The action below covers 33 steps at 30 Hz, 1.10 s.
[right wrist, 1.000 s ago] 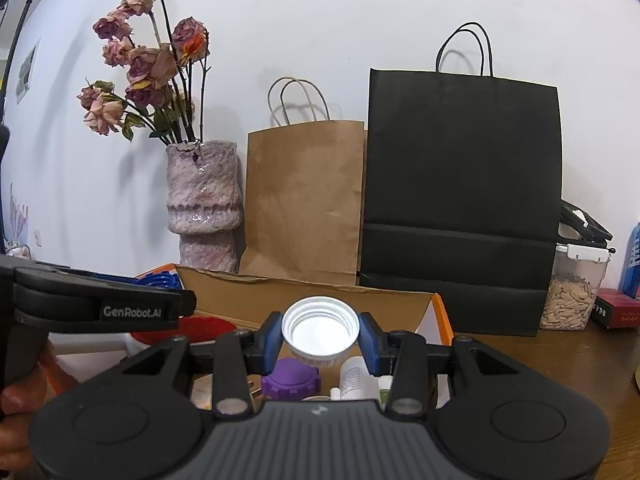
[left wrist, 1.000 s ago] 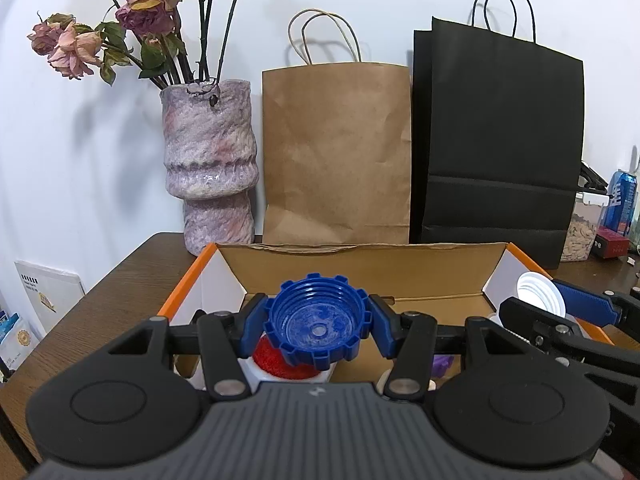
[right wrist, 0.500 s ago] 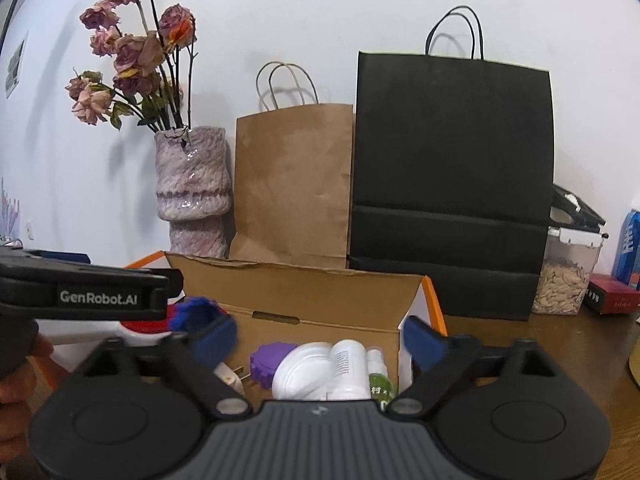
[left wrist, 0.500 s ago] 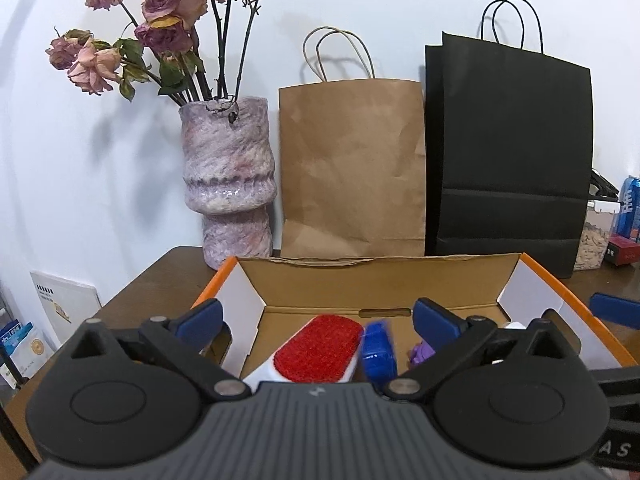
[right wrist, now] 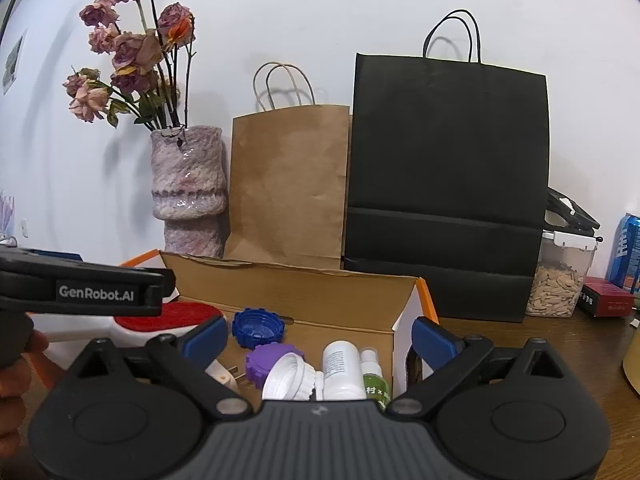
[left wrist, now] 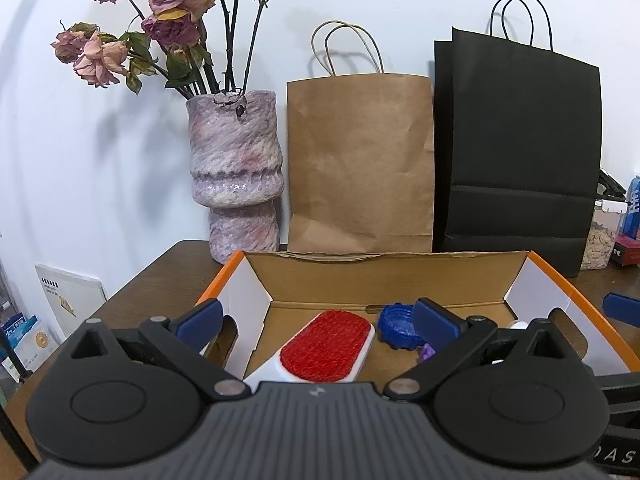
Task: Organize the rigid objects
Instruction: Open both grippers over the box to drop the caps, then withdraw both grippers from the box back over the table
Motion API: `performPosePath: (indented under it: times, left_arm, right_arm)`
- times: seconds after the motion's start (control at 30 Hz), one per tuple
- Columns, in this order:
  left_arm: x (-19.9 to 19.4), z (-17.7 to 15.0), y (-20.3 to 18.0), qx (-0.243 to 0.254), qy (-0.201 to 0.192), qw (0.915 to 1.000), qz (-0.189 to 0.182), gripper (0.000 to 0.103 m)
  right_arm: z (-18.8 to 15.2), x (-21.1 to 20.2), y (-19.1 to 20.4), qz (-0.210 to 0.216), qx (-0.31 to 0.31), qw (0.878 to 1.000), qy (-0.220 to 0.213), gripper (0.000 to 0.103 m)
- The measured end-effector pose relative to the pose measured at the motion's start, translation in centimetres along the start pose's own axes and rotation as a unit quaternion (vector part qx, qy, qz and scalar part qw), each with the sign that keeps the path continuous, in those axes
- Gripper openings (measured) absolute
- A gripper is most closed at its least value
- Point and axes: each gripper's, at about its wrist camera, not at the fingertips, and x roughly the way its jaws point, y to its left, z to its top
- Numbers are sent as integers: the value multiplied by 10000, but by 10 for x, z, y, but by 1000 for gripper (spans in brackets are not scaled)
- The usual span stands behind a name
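Note:
An open cardboard box (left wrist: 384, 258) with orange edges sits below both grippers. My left gripper (left wrist: 316, 318) is open over it, with nothing between the fingers. A blue toothed cap (left wrist: 396, 330) lies on the box floor beside a red-faced white brush (left wrist: 330, 344). My right gripper (right wrist: 320, 336) has its jaws opening, and nothing is pressed between them. Below it in the box (right wrist: 288, 276) lie a white cap (right wrist: 290, 376), a purple cap (right wrist: 266, 362), the blue cap (right wrist: 258, 328), a white bottle (right wrist: 340, 368) and a green spray bottle (right wrist: 374, 380).
Behind the box stand a mottled vase (left wrist: 236, 184) of dried roses, a brown paper bag (left wrist: 360, 160) and a black paper bag (left wrist: 516, 152). To the right are a clear food container (right wrist: 560, 280), a blue can (right wrist: 626, 252) and a red box (right wrist: 606, 300). A hand (right wrist: 16, 380) holds the left gripper.
Both grippers have opened wide. The blue cap dropped from the left gripper and the white cap from the right, and both now lie in the box.

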Motion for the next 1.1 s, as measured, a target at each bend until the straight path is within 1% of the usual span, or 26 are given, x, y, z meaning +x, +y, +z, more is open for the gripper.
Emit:
performPosePath:
  times: [0.3, 0.57, 0.67, 0.9, 1.1]
  left_arm:
    - [-8, 0, 2, -47, -65, 10000, -17, 103]
    - [-24, -3, -1, 13, -197, 9998, -42, 103]
    - [-32, -7, -1, 21, -238, 9997, -26, 103]
    - [-52, -18, -1, 76, -283, 9996, -30, 103]
    - [-69, -29, 1, 101, -245, 9996, -67, 103]
  right_arm:
    - [-1, -6, 0, -66, -4, 9999, -89, 99]
    - [-5, -20, 1, -166, -78, 9997, -148, 100]
    - [-7, -27, 1, -191, -79, 9997, -148, 103]
    - [-15, -47, 4, -199, -86, 9997, -115, 103]
    - [-22, -65, 4, -272, -35, 9996, -79, 103]
